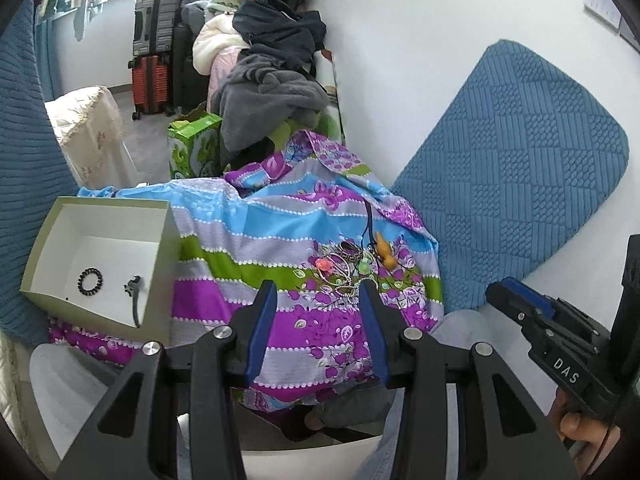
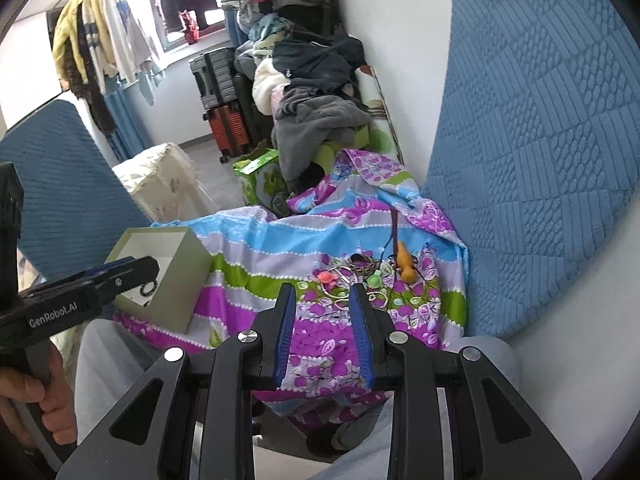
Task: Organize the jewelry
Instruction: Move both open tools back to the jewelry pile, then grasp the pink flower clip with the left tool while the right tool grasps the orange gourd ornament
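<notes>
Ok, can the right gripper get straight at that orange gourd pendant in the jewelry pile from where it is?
Probably yes. The right gripper is open and empty, pointing at the jewelry pile on the floral cloth. The orange gourd pendant lies at the pile's far right edge, top uncovered, though rings and a bead chain lie in front of it.

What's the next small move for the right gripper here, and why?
Probably ease the right gripper forward and down onto the jewelry pile and close on one piece. Its jaws stand apart with nothing between them, the pile lies just past their tips on the patterned cloth, and the open box already holds a black coil band.
</notes>
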### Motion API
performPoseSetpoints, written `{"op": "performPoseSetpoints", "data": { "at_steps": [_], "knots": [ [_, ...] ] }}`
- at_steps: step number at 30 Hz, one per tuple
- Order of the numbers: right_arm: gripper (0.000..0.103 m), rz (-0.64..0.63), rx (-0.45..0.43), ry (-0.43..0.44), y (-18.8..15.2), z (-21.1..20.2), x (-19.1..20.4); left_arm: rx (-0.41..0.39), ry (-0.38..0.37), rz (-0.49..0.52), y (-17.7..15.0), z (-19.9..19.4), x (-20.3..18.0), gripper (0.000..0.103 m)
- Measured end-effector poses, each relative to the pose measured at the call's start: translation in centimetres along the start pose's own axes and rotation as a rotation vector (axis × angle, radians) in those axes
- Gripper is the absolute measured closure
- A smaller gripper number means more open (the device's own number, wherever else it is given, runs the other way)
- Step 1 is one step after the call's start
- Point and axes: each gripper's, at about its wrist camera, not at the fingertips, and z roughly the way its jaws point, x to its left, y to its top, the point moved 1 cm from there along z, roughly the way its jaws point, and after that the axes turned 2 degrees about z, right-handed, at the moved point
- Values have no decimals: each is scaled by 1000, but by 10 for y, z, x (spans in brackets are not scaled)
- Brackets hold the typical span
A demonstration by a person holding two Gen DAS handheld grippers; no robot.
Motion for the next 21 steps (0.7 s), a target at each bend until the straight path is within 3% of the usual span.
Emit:
{"op": "performPoseSetpoints", "data": {
  "at_steps": [11, 21],
  "knots": [
    [77, 34, 37, -22, 5, 25, -27, 64, -17, 1, 6, 38, -12, 60],
    [77, 87, 111, -42, 6, 76, -65, 165, -50, 17, 10, 106, -20, 60]
  ]
}}
